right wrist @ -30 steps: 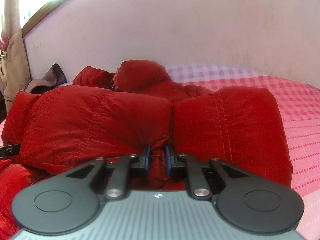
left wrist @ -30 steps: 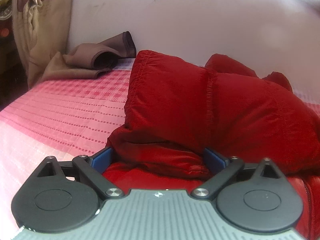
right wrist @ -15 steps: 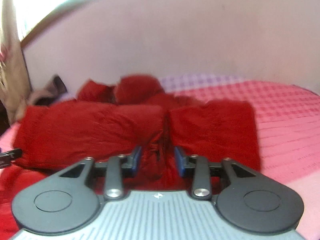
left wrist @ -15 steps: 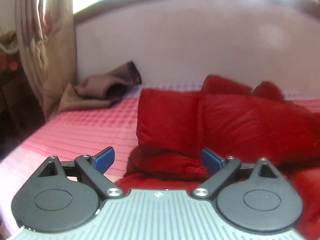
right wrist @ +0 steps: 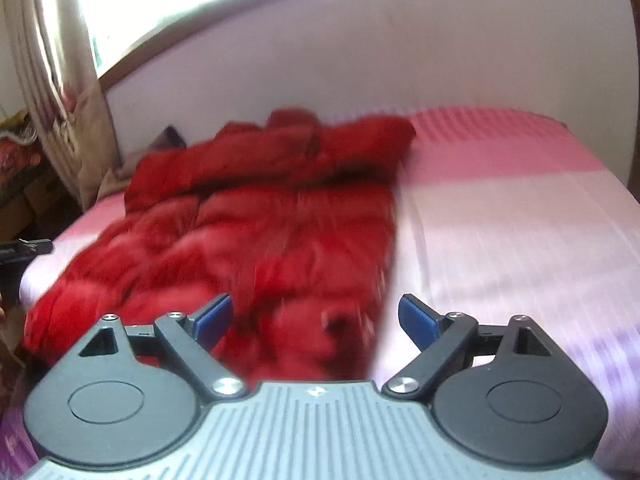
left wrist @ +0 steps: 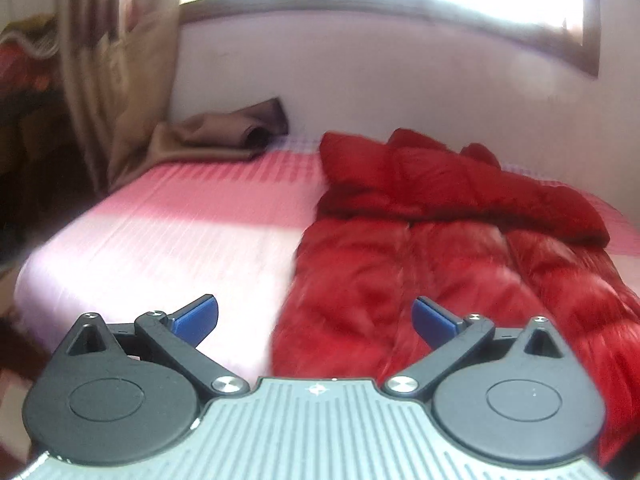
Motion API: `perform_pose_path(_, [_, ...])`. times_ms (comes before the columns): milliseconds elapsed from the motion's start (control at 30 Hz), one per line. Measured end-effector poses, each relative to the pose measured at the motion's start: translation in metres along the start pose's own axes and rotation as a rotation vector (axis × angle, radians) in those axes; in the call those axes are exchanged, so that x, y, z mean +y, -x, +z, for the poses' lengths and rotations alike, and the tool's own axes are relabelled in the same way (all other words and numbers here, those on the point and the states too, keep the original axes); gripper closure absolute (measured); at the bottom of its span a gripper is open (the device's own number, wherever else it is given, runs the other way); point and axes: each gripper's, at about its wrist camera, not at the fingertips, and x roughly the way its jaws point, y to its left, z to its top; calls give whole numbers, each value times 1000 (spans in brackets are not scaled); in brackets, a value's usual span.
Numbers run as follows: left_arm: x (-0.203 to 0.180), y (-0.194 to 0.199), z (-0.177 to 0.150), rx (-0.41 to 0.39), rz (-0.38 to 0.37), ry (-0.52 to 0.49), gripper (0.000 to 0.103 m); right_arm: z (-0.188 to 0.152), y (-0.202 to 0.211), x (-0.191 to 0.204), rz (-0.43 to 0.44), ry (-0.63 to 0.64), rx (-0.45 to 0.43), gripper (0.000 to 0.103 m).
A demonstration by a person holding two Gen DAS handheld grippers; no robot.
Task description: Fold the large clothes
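Observation:
A large red puffy jacket [left wrist: 440, 248] lies spread on the pink bed, its sleeves folded across the upper part. It also shows in the right wrist view [right wrist: 260, 220], blurred by motion. My left gripper [left wrist: 314, 318] is open and empty, held above the jacket's near left edge. My right gripper [right wrist: 314, 316] is open and empty, above the jacket's near right edge. Neither touches the cloth.
The pink striped bedspread [left wrist: 180, 232] covers the bed [right wrist: 520, 220]. A brown cloth [left wrist: 224, 136] lies bunched at the far left against the wall. A beige curtain [left wrist: 116, 60] hangs at the left, below a bright window. Clutter stands beside the bed at the left [right wrist: 16, 168].
My right gripper let go of the jacket and opened. Both grippers pulled back and up from the jacket, which now lies farther away and lower in both views.

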Motion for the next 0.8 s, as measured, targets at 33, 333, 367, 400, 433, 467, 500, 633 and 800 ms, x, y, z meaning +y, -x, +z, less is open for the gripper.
perform_pose_path(33, [8, 4, -8, 16, -17, 18, 1, -5, 2, -2, -4, -3, 0, 13])
perform_pose_path(333, [38, -8, -51, 132, -111, 82, 5, -30, 0, -14, 123, -163, 59, 13])
perform_pose_path(367, [43, -11, -52, 142, -139, 105, 4, -32, 0, -14, 138, -171, 63, 13])
perform_pose_path(400, [46, -14, -54, 158, -161, 131, 4, -34, -1, -12, 142, -172, 67, 13])
perform_pose_path(433, [49, -18, -55, 172, -170, 152, 4, -36, -2, -10, 144, -171, 69, 15])
perform_pose_path(467, [51, -21, -57, 186, -181, 169, 5, -37, -3, -8, 151, -169, 76, 23])
perform_pose_path(500, [52, -22, -59, 194, -194, 177, 5, -39, -4, -5, 166, -170, 83, 29])
perform_pose_path(633, [54, -31, -66, 229, -257, 218, 10, -44, -6, -3, 182, -191, 77, 45])
perform_pose_path(800, [53, -46, -66, 265, -341, 262, 31, -44, -15, -8, 220, -245, 66, 72])
